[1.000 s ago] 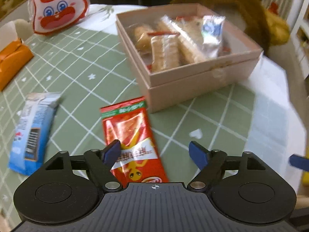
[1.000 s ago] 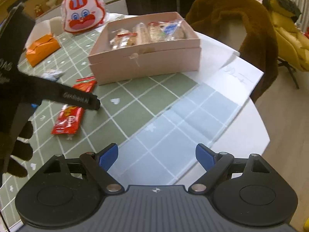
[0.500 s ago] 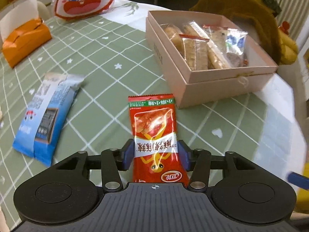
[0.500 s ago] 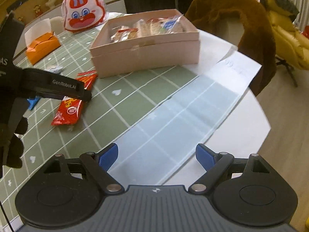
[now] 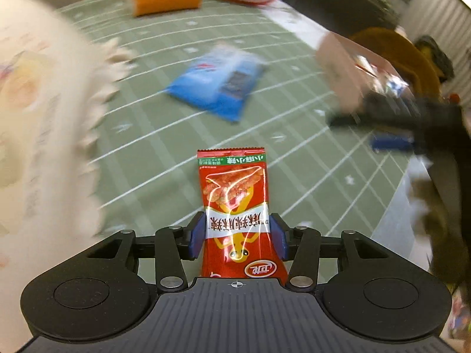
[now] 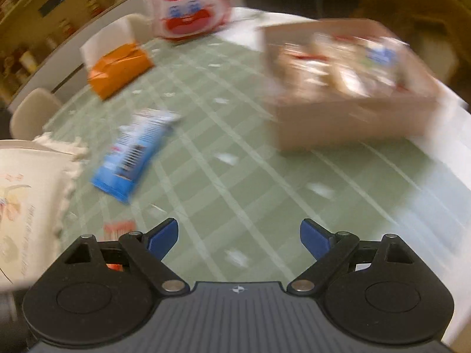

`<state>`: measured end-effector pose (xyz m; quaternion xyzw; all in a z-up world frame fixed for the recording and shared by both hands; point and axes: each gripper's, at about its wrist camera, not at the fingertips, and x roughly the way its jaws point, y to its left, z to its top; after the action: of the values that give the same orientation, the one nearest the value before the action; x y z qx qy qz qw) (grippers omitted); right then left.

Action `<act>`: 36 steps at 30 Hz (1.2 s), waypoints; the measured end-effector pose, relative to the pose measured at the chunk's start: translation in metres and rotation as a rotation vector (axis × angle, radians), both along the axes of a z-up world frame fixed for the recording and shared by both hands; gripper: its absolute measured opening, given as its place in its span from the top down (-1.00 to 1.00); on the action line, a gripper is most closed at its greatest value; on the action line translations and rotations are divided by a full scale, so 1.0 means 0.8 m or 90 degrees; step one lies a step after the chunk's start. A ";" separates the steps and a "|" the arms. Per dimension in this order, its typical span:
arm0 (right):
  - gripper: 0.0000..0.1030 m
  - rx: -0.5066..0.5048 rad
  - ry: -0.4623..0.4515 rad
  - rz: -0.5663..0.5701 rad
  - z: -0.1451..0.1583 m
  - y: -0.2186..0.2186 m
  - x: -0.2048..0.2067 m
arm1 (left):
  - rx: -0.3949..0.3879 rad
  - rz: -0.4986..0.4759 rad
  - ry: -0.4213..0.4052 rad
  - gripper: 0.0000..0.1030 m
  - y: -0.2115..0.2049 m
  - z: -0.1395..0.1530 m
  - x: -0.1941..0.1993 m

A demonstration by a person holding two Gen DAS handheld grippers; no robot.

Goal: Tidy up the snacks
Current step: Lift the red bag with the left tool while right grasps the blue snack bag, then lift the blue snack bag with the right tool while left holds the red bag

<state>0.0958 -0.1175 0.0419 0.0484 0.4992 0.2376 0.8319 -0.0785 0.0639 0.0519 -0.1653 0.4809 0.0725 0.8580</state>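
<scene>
The left gripper (image 5: pixel 237 239) clamps the red snack packet (image 5: pixel 235 206) above the green checked tablecloth (image 5: pixel 164 153), while the right gripper (image 6: pixel 238 239) gapes empty

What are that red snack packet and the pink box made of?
Red snack packet: looks like glossy plastic film, with bright glare streaks and a crimped, serrated top edge. Pink box: probably matte cardboard, with flat, stiff walls and no shine, though blur leaves that uncertain.

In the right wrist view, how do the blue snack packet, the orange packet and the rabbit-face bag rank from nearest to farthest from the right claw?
1. Blue snack packet: nearest, on the green cloth, left of the open right claw.
2. Orange packet: farther back, left.
3. Rabbit-face bag: farthest, at the table's far edge.
</scene>
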 end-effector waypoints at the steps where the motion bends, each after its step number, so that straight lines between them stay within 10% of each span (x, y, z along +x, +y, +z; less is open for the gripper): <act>1: -0.76 0.001 0.007 0.012 0.004 0.025 0.014 | 0.003 0.002 0.000 -0.01 0.007 0.003 -0.007; 12: -0.84 -0.068 0.104 -0.028 -0.026 0.225 0.083 | -0.058 0.050 -0.010 -0.01 0.056 0.001 -0.041; 19: -1.00 -0.197 -0.011 0.058 -0.045 0.288 0.074 | -0.063 0.044 0.006 -0.01 0.049 -0.002 -0.043; 32: -0.52 -0.116 -0.044 0.145 -0.002 0.151 -0.005 | -0.071 -0.013 0.015 -0.01 0.001 -0.005 -0.016; 35: -0.29 -0.099 -0.046 0.131 0.011 0.090 -0.032 | -0.078 -0.033 0.018 -0.01 -0.018 -0.011 -0.003; 36: 0.22 -0.095 -0.042 0.119 0.014 0.071 -0.035 | -0.081 -0.041 0.017 -0.01 -0.025 -0.013 0.002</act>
<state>0.0675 -0.0609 0.0534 -0.0683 0.4900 0.2778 0.8235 -0.0772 0.0439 0.0416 -0.2030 0.5012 0.0164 0.8410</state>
